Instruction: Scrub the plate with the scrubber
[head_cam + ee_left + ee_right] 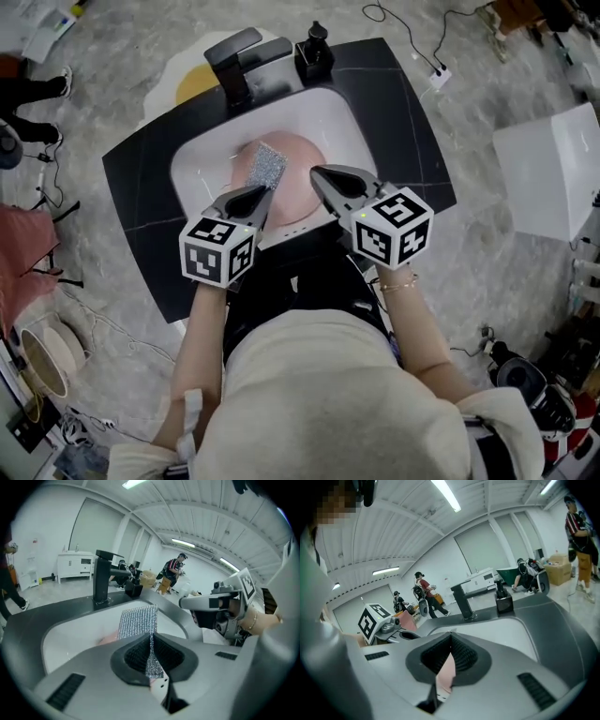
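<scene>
A pink plate [298,161] lies tilted in the white sink basin [342,117]. My left gripper [262,194] is shut on a silver mesh scrubber [265,167], which stands up against the plate's left part. In the left gripper view the scrubber [138,619] is pinched between the jaws [151,638], with a bit of plate [108,639] behind it. My right gripper [322,176] is shut on the plate's near right rim. The right gripper view shows the pink plate edge [446,673] clamped between its jaws [450,638].
A black faucet [236,59] and a black soap dispenser [314,51] stand at the back of the black counter [141,187]. A white box [548,169] sits on the floor at the right. Cables and gear lie about the floor; people stand far off.
</scene>
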